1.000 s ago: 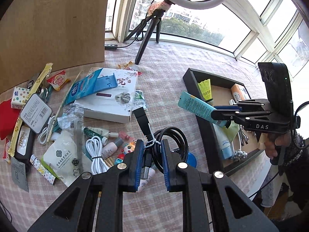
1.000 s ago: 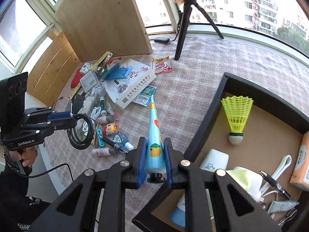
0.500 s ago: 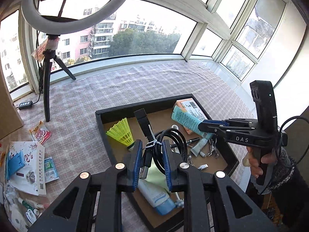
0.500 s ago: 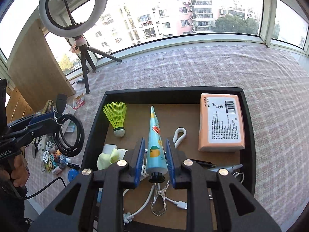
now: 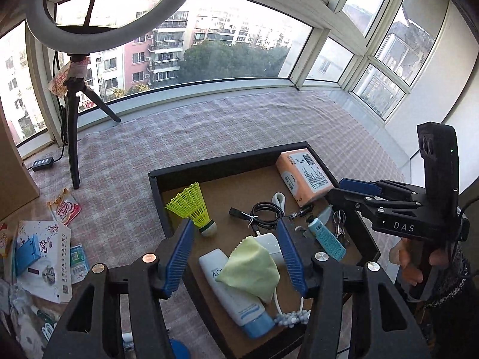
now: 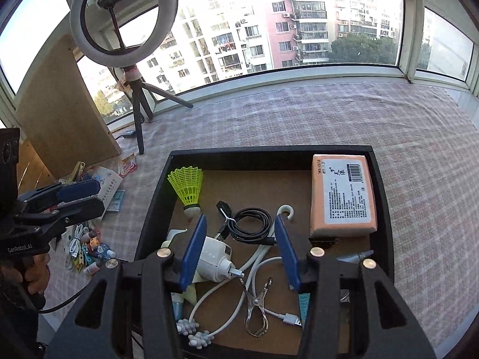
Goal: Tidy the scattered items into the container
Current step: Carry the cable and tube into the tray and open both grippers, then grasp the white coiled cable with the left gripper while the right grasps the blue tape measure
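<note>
Both claws hang over the tray (image 6: pixel 155 209), pointing steeply down into it.

Left claw (image 5: pixel 235 257): jaws spreading, nothing between the pads. The black cable (image 5: pixel 266 214) lies coiled on the tray floor beyond its tips, between the shuttlecock (image 5: pixel 194 206) and the orange box (image 5: pixel 305 173). I judge the coil is bound by its tie so that it lands as one bundle and does not sprawl.

Right claw (image 6: pixel 239 248): jaws also spreading, nothing pinched. In the left wrist view the blue tube (image 5: pixel 327 239) lies flat near the tray's right wall, beside a metal clip (image 5: pixel 339 221). From the right wrist view only its edge shows, under the claw's right finger.

Tray contents besides: a white charger (image 6: pixel 215 254) with its white lead, a lotion tube (image 5: pixel 233 293) partly under a yellow cloth (image 5: pixel 251 266), a second clip (image 6: pixel 256 302). Items lie loose and overlapping; the tray is open-topped, so dropping from above suits it.

Task not complete. A heap of small things (image 6: pixel 86 248) and a white carton (image 5: pixel 45 257) sit on the table (image 6: pixel 299 113) to the tray's left, well apart from it. My judgement: both claws are free to go back there.
</note>
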`<state>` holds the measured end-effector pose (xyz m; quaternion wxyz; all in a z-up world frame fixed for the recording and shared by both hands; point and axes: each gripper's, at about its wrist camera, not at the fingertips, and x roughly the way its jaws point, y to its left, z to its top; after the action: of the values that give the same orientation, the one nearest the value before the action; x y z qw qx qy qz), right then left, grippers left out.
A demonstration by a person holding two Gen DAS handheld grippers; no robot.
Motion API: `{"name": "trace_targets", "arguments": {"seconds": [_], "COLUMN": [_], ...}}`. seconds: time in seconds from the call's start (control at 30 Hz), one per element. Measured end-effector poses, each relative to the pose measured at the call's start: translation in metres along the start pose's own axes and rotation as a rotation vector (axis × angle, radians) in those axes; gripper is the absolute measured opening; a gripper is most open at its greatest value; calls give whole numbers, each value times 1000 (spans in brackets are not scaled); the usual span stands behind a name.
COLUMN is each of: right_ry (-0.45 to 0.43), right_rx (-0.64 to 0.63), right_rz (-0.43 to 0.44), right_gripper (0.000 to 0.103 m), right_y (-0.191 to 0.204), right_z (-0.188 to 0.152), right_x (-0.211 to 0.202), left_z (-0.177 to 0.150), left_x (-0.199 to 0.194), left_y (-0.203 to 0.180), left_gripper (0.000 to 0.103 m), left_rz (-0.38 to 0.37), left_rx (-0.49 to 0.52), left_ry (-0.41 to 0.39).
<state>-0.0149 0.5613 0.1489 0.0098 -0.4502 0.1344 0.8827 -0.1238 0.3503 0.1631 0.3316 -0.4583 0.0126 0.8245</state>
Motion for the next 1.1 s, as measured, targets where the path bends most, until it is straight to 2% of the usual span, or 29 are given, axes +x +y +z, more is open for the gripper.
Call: {"name": "trace_targets", "arguments": {"seconds": [0.13, 0.27, 0.37, 0.53, 0.57, 0.63, 0.77, 0.87, 0.9, 1.1], "right_ry": [26, 72, 123, 234, 248, 287, 349, 396, 410, 449], "right_rx": [-84, -175, -246, -451, -501, -587, -756, -864, -889, -960], "right_rz": [63, 143, 208, 204, 199, 206, 195, 167, 165, 161], "right_gripper": [47, 47, 47, 47, 47, 47, 44, 30, 26, 26], "right_y": [35, 79, 116, 184, 196, 216, 249, 268, 273, 282], "right_z": [-4, -10, -18, -43, -49, -58, -74, -85, -88, -94], "right_x": [8, 20, 33, 64, 70, 84, 108, 121, 125, 139], "left_z": [-20, -52, -82, -133, -141, -156, -174, -178, -178, -173], "left_x": [-28, -60, -82, -105, -107, -107, -102, -93, -90, -74], "left_y": [22, 67, 111, 177, 186, 200, 214, 216, 217, 217], "left_gripper": [54, 54, 54, 53, 50, 45, 44, 44, 44, 43], "left_rz": [25, 99, 185, 287, 297, 305, 298, 286, 283, 270], "left_rx": [-18, -66, -133, -268, -288, -319, -357, -358, -356, -344], "left_ry": [-7, 2, 24, 70, 82, 106, 136, 160, 166, 200]}}
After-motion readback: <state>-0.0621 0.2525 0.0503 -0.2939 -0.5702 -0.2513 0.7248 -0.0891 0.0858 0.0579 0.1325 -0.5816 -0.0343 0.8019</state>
